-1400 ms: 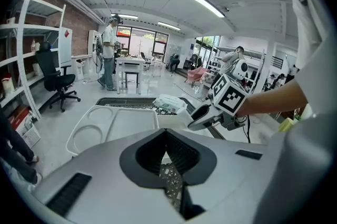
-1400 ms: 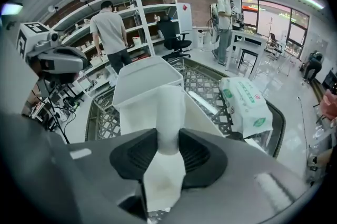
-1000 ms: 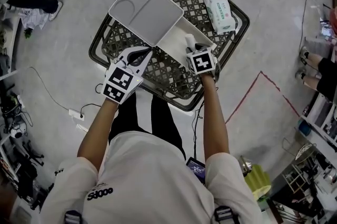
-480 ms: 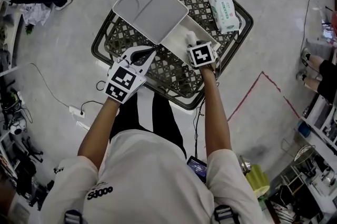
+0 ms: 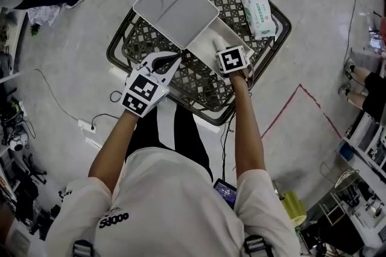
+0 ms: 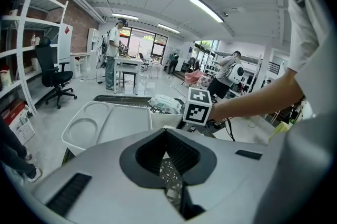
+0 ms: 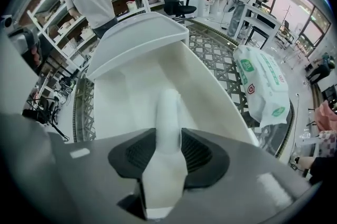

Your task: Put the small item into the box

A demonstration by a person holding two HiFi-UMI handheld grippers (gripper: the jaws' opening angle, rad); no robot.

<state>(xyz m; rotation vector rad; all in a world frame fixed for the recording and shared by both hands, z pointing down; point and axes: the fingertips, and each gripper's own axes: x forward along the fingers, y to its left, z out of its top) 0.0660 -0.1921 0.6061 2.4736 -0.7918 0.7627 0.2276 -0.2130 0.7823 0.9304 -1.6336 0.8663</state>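
Note:
A small white tube-shaped item (image 7: 168,118) stands between the jaws of my right gripper (image 7: 169,152). The pads still touch it on both sides while the jaws are opening. It hangs over the inside of the open white box (image 7: 124,91), near that box's front end (image 5: 205,40). From the head view the item (image 5: 216,42) shows just beyond the right gripper (image 5: 219,48). The box's lid (image 5: 175,7) stands open at the far left. My left gripper (image 5: 175,58) is shut and holds nothing, just left of the box above the lattice table (image 5: 196,78).
A pack of wet wipes (image 5: 258,13) lies on the table right of the box. The dark lattice table has a raised rim (image 5: 114,50). Cables and a power strip (image 5: 84,126) lie on the floor at left. A red line (image 5: 283,108) marks the floor.
My right gripper has moved a little forward over the box with the white item. The left gripper has hardly moved.

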